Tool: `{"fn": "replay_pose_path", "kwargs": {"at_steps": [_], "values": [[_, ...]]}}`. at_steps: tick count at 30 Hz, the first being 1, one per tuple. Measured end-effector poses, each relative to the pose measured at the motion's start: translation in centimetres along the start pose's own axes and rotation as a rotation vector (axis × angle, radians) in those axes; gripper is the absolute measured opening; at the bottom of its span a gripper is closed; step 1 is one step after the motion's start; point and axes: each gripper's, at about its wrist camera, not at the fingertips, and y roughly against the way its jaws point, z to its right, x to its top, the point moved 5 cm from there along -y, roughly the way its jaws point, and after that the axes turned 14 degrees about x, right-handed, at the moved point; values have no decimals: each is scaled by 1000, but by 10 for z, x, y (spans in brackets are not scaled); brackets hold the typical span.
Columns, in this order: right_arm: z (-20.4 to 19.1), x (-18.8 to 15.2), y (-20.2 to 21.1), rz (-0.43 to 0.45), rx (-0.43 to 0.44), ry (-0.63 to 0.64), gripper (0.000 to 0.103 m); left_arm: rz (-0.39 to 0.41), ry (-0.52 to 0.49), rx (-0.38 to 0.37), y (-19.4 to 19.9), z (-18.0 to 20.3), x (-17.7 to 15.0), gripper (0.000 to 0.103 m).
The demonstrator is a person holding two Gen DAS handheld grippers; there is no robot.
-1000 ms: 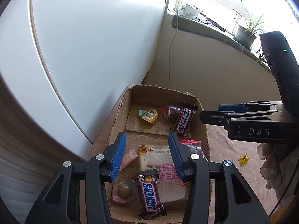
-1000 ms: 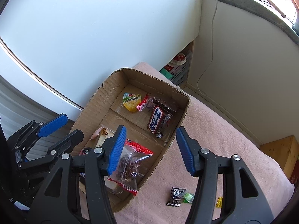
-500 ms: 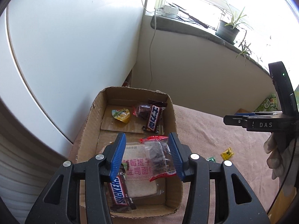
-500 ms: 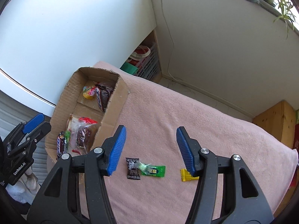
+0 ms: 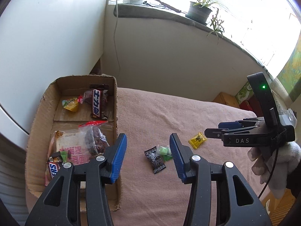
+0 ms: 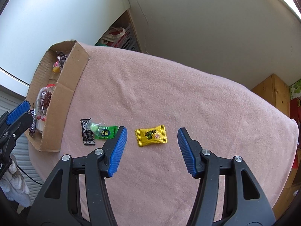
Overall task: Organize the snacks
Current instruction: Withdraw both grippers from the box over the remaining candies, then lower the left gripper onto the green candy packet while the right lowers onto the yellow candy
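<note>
Both claws stood half open and empty: the right claw (image 6: 152, 148) hung over the yellow candy (image 6: 151, 135) lying in the middle of the pink-covered surface (image 6: 188, 94), so the sound move looked like a straight drop, pads either side of the wrapper, pinching low. The left claw (image 5: 146, 158) framed the black sachet (image 5: 155, 159) and green sweet (image 5: 164, 151) beside the cardboard box (image 5: 115, 101) at the surface's left edge. Only the left view showed the box's contents fully; only the right showed the yellow candy unobstructed.
</note>
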Motion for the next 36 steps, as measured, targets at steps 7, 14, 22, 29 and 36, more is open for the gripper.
{"fn": "replay_pose_path", "kwargs": {"at_steps": [7,14,22,29,36], "values": [[17,-23,-29,-42,111,-145,58,-36,-58,-41,-12,32,-14,46],[35,-21,-44,-19,192,-297,58,-79,-45,-61,-31,45,-23,46],[32,-5,-58,-20,181,-304,58,-105,-57,-44,-49,51,-28,46],[16,10,-71,-11,78,-198,47,-106,-67,-29,-63,53,-25,46],[-1,6,-76,-23,-31,1,39,-87,-101,-1,-78,59,-29,42]]}}
